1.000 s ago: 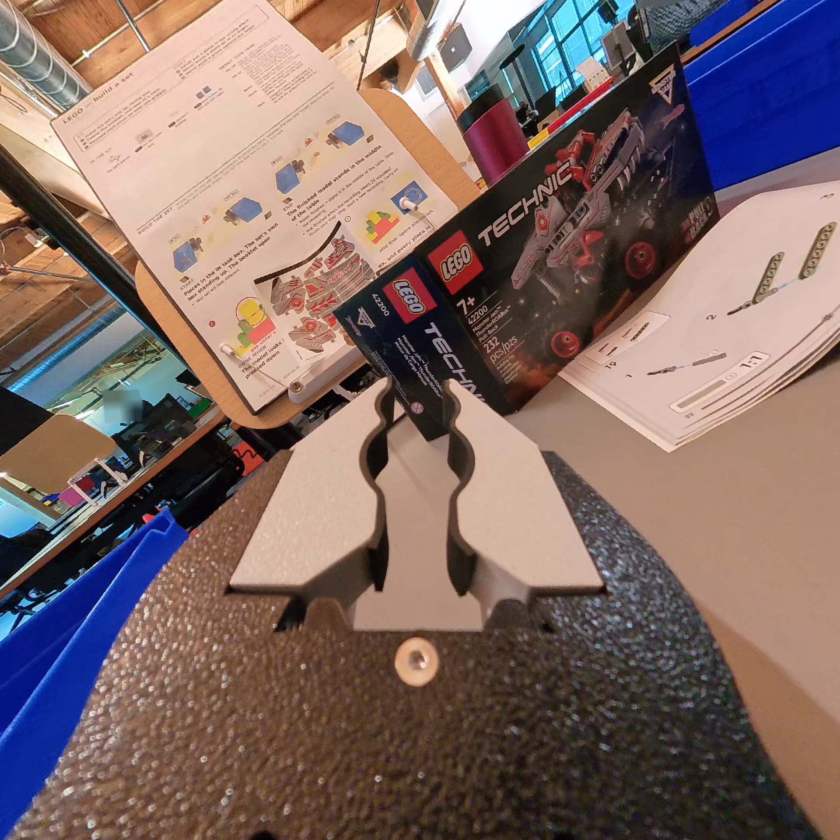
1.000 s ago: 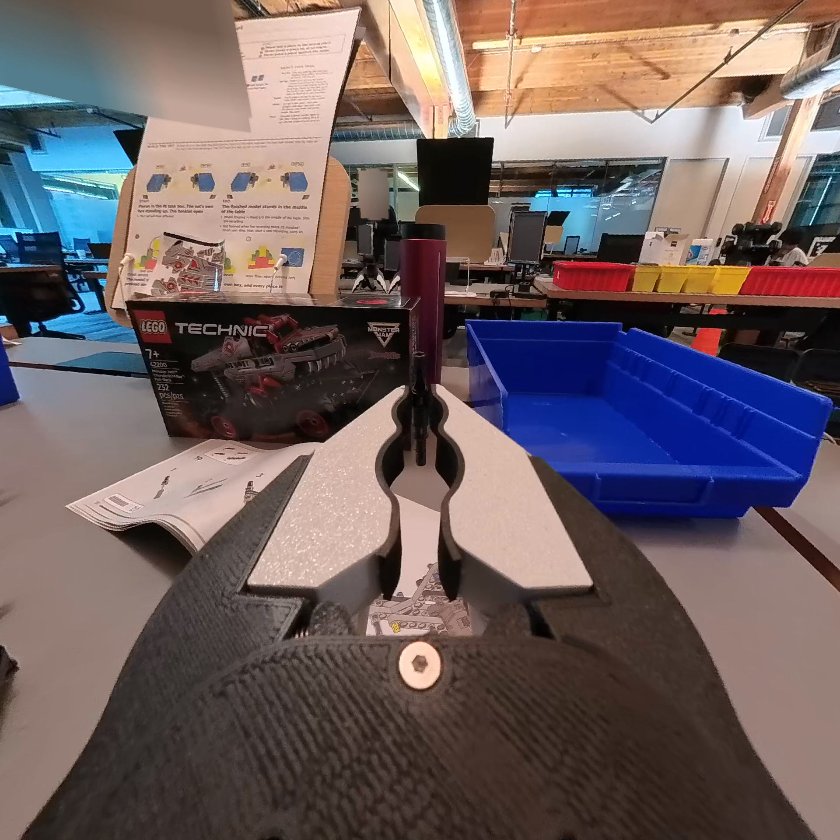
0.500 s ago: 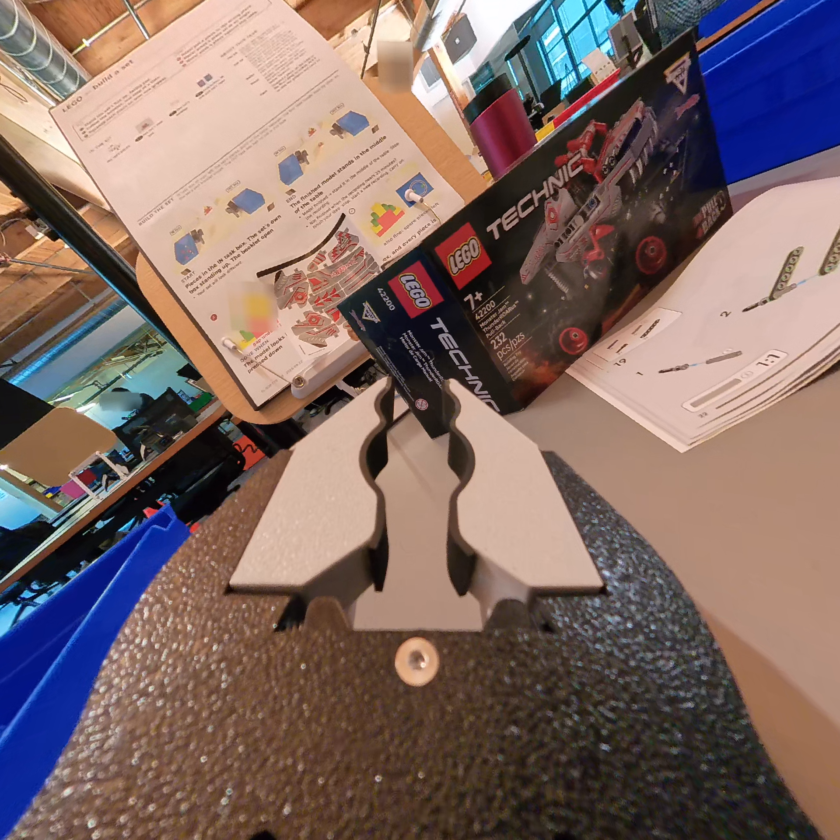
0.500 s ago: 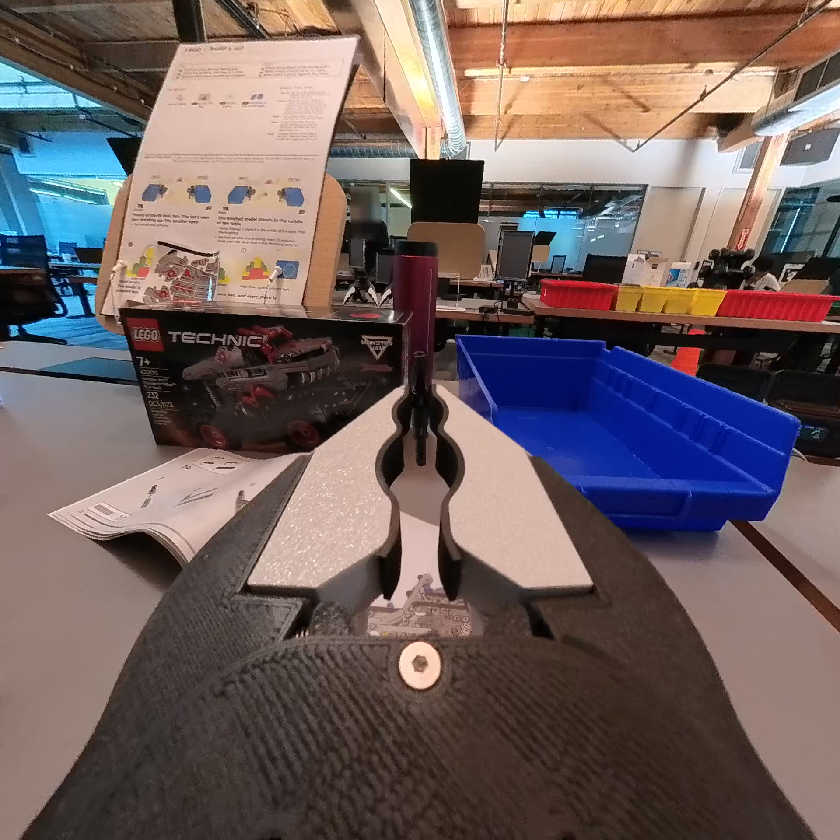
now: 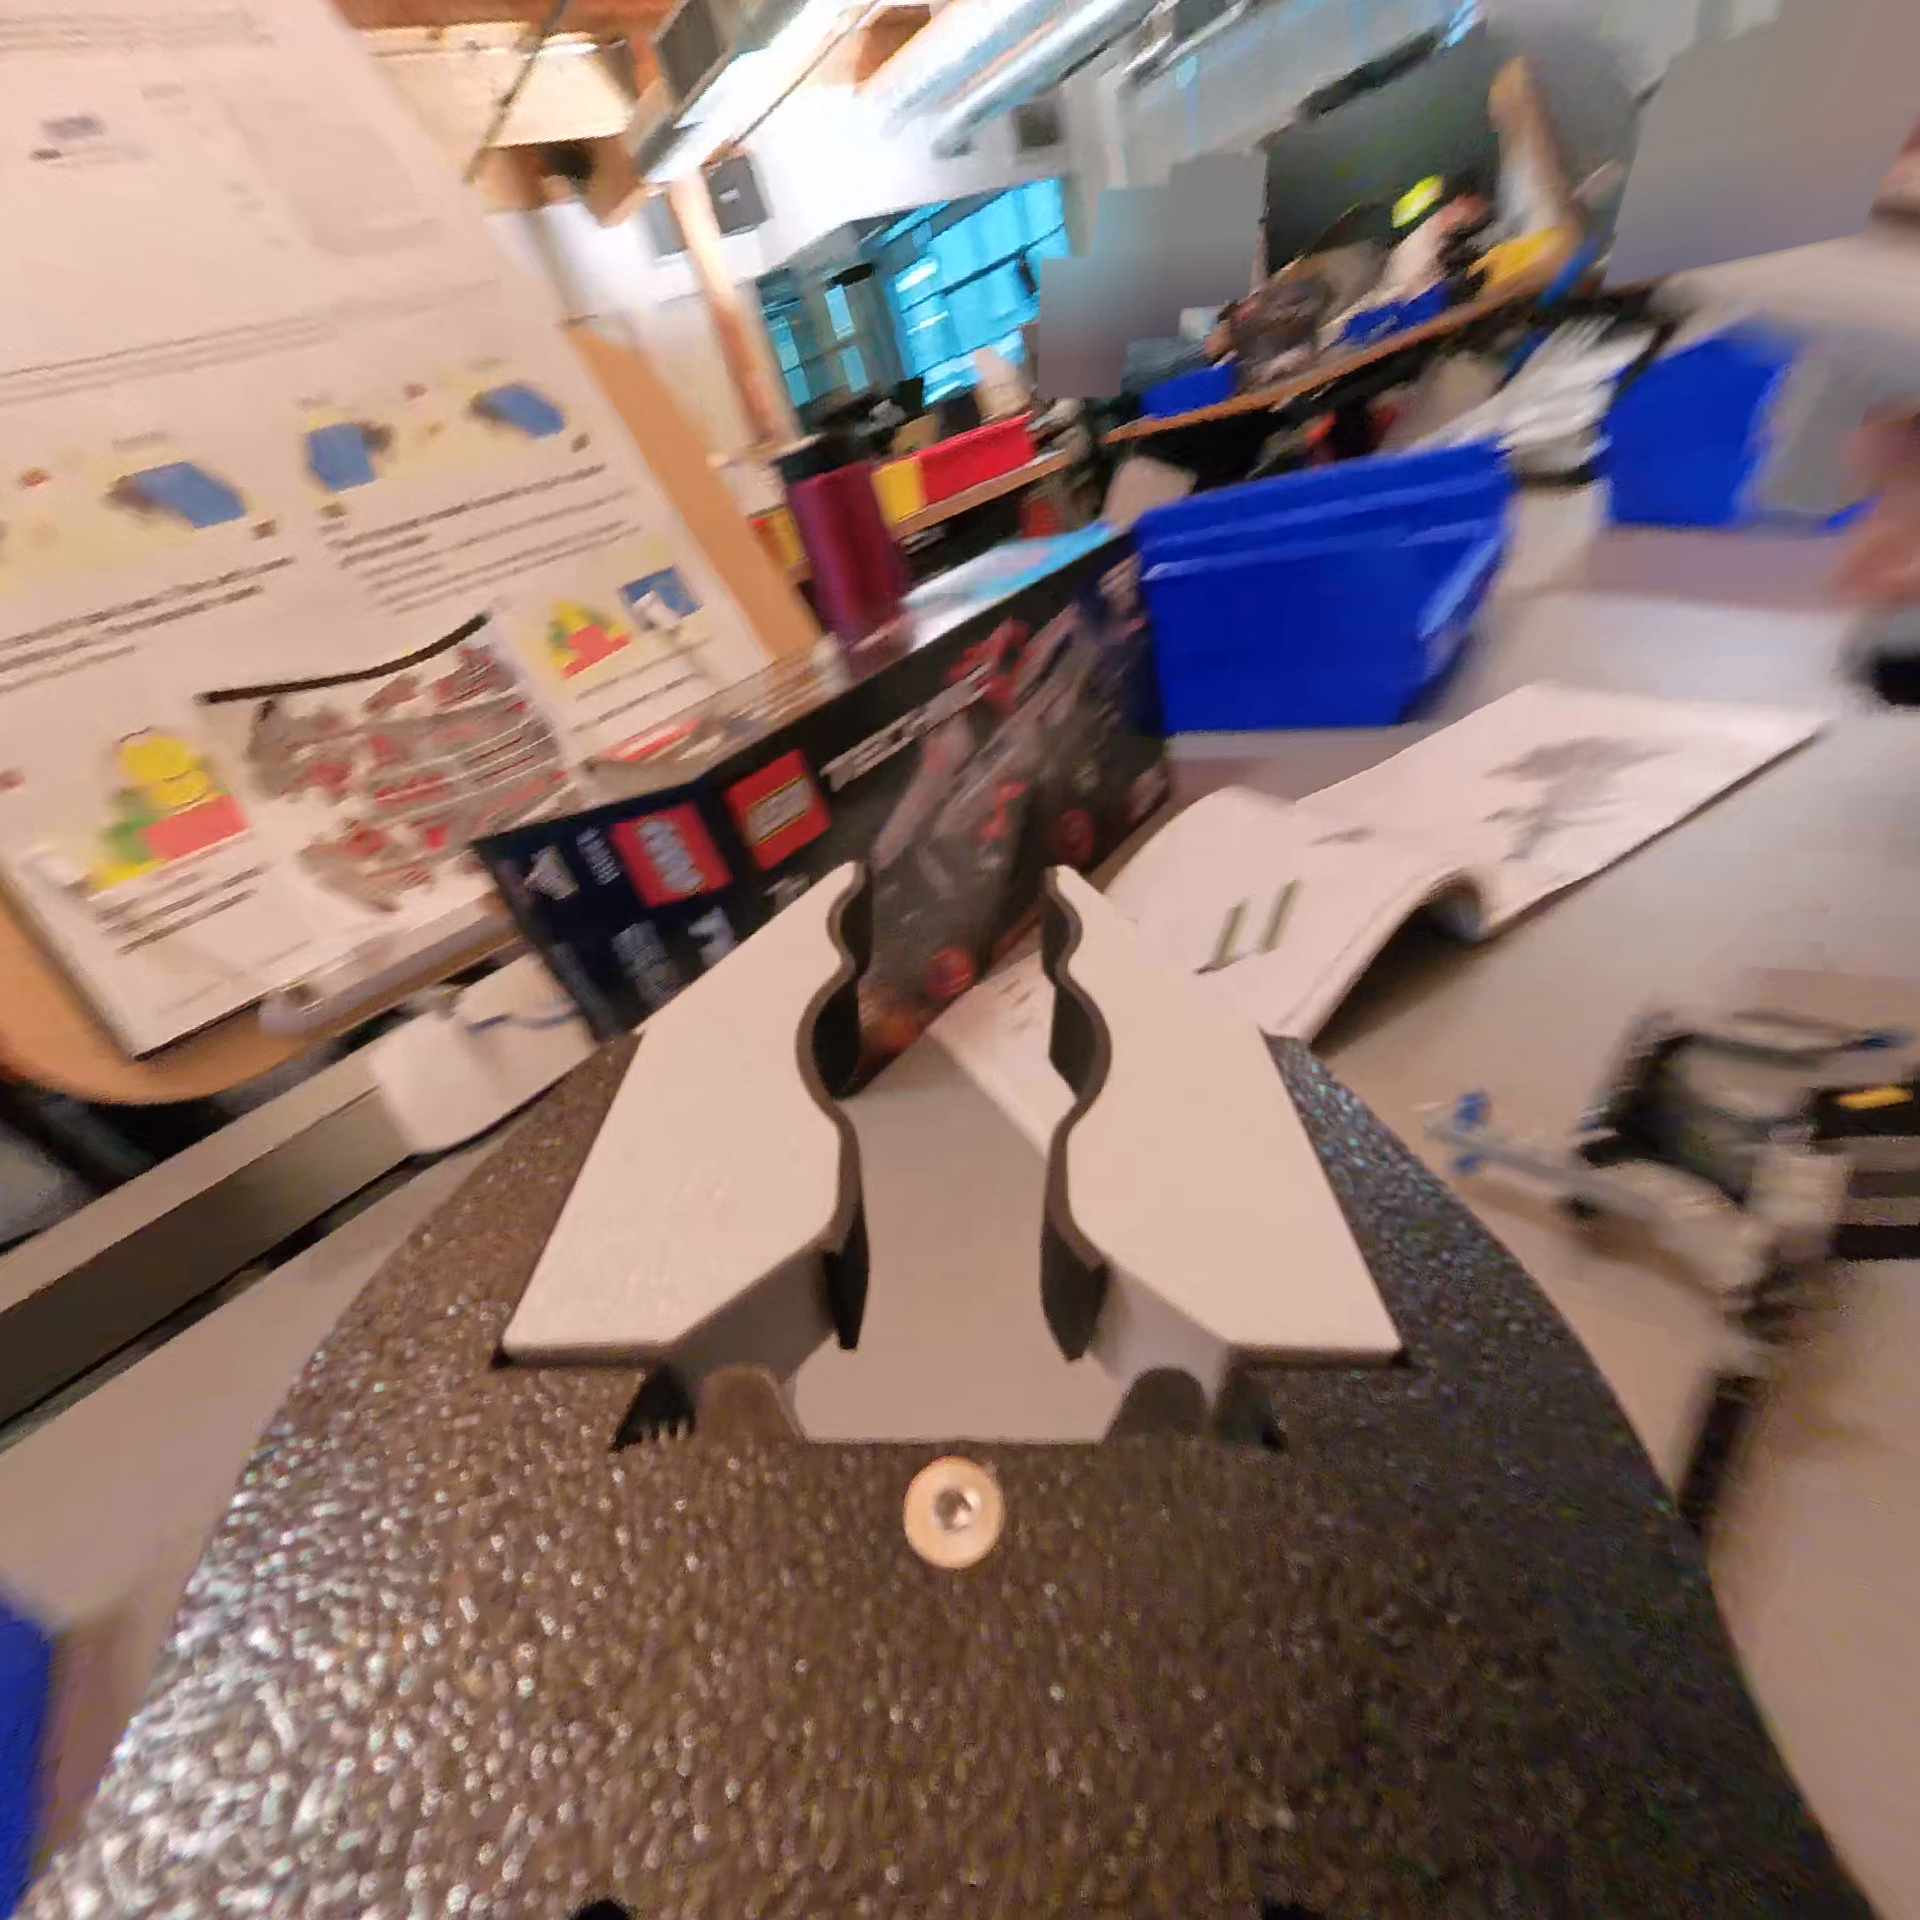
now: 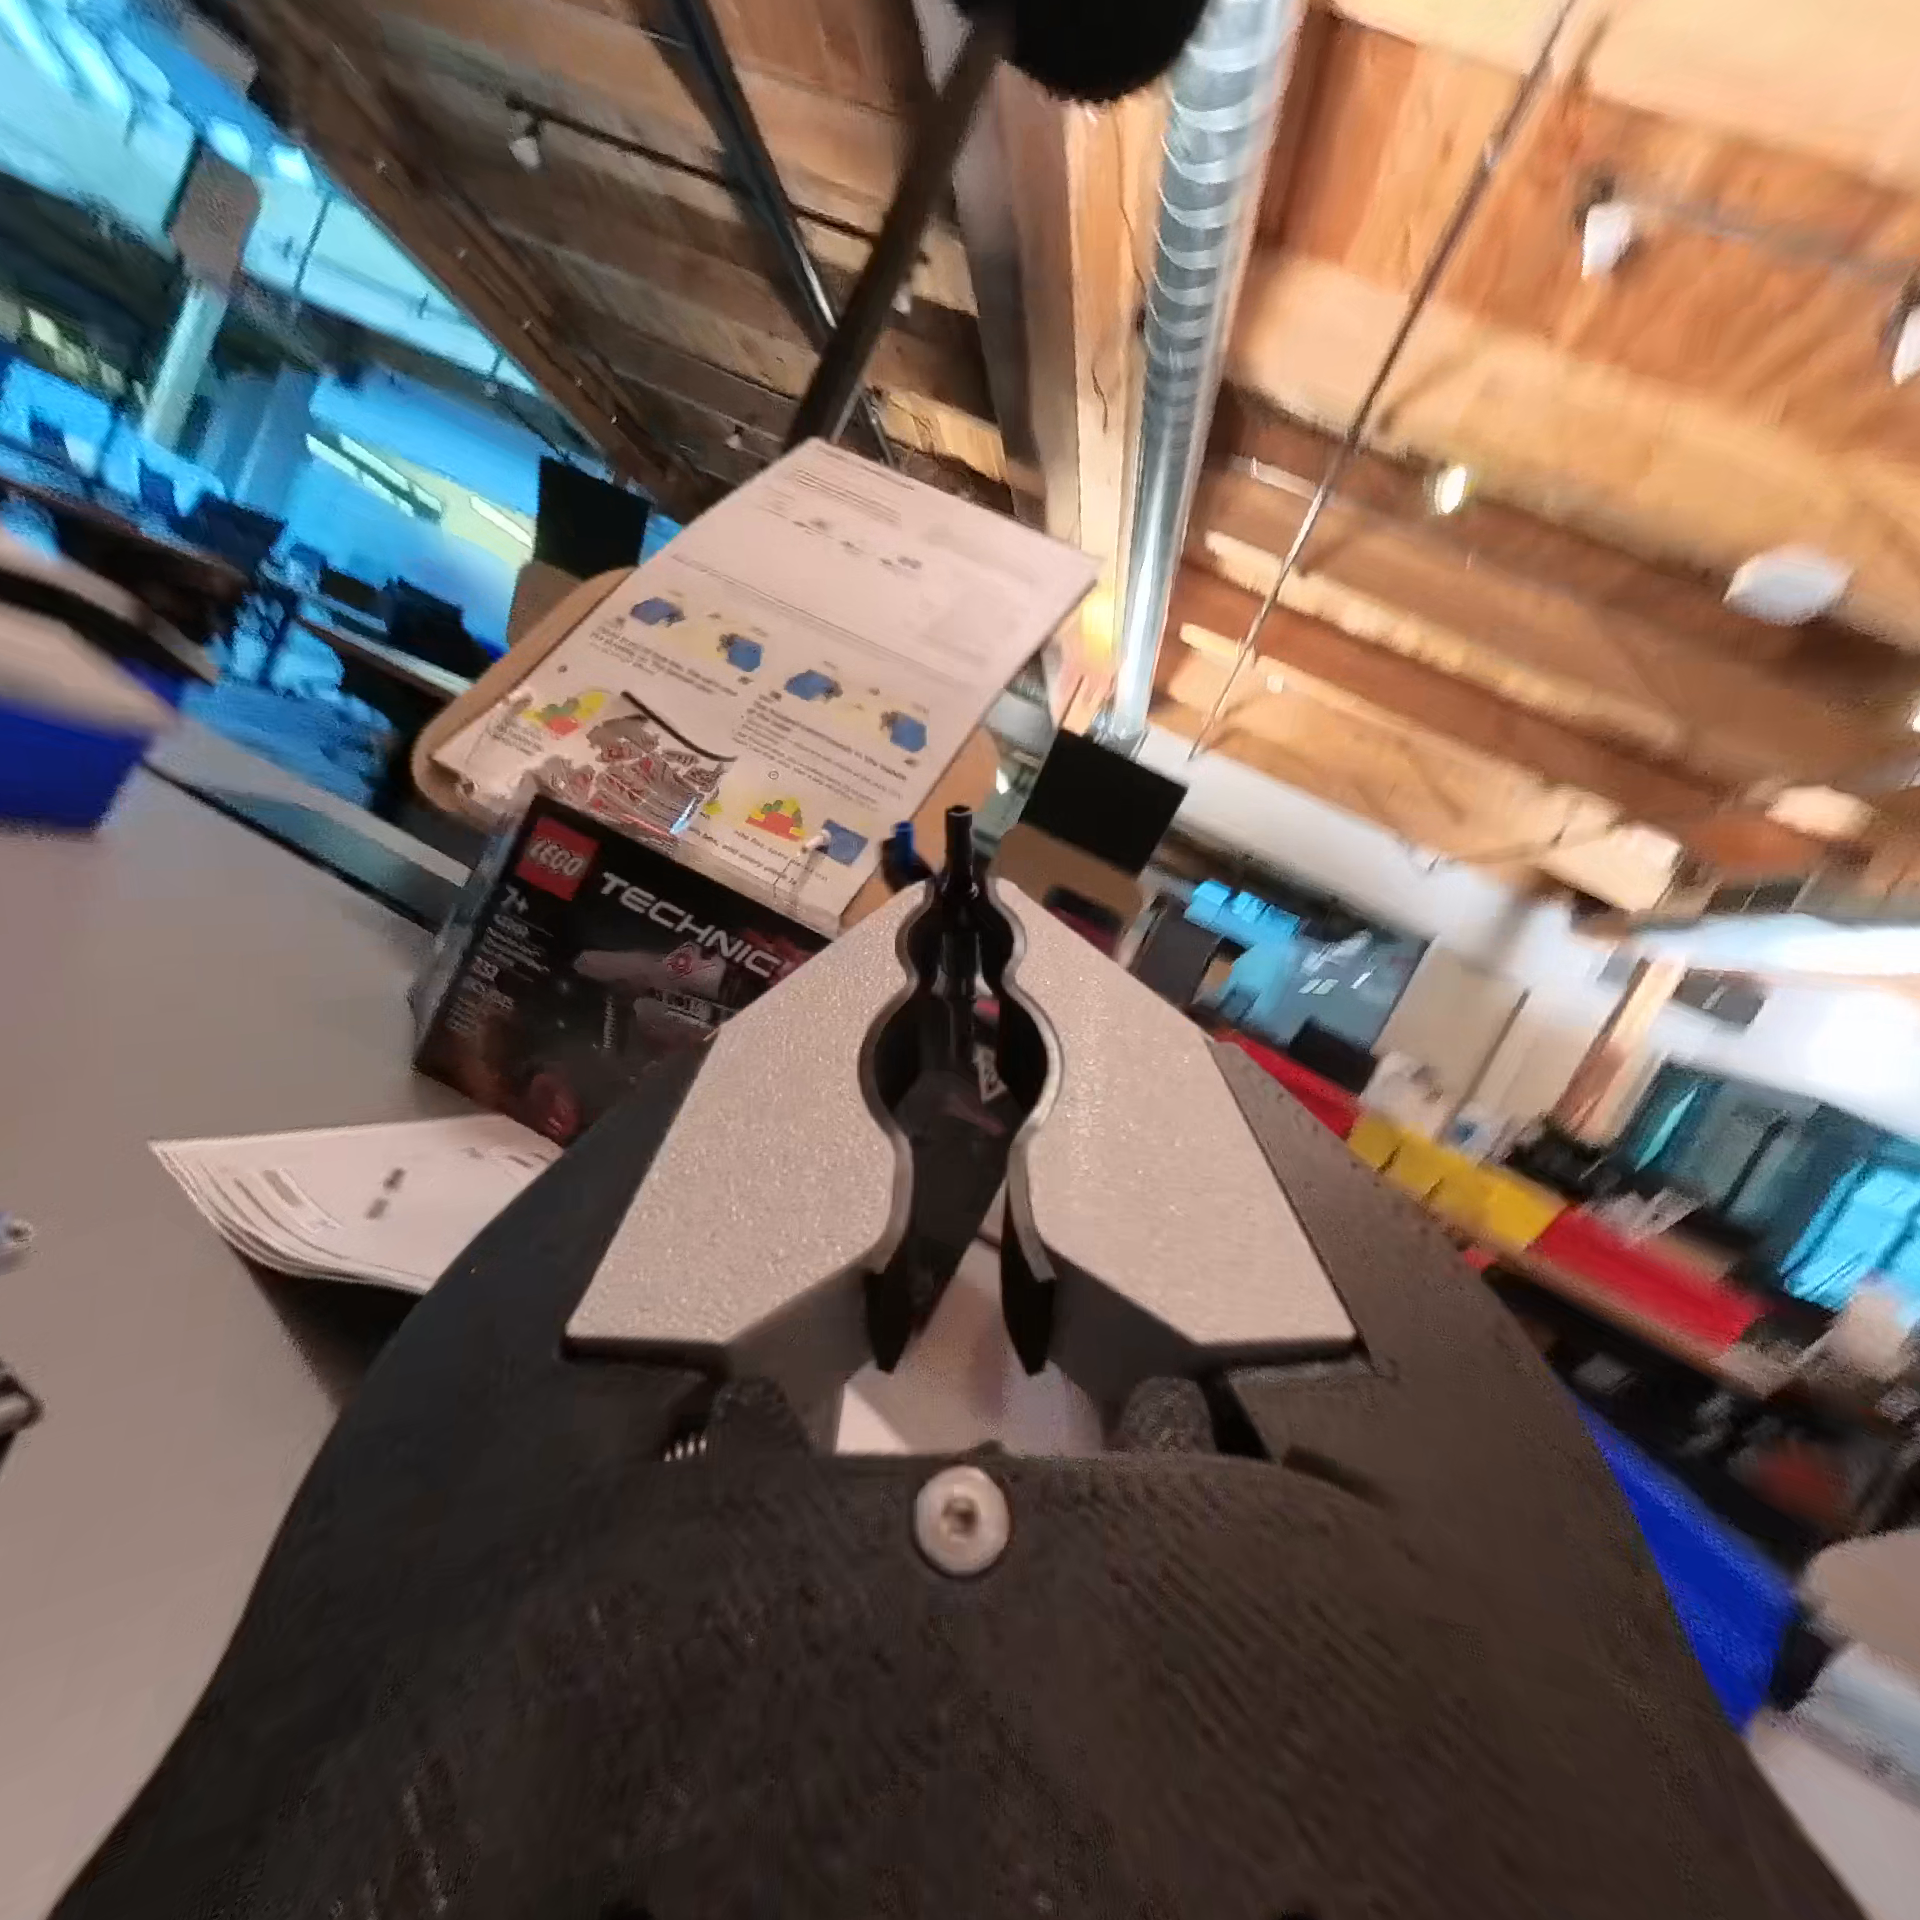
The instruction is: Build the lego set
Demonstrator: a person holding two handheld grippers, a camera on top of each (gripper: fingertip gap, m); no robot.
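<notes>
Black thin Lego piece (image 6: 958,914) pinched by right gripper (image 6: 961,894) tilted upward, left gripper (image 5: 951,914) level, fingers spread, empty.

Two wide-angle views, each looking forward along its own tool from just behind the fingers. The left wrist view sits low and close above the tabletop (image 5: 1558,1039), facing the set box (image 5: 831,831) and open booklet (image 5: 1455,831). The right wrist view tilts upward, taking in the ceiling. Both share the box (image 6: 582,966), the booklet (image 6: 343,1205) and the instruction sheet (image 5: 260,520) (image 6: 831,644) behind.
</notes>
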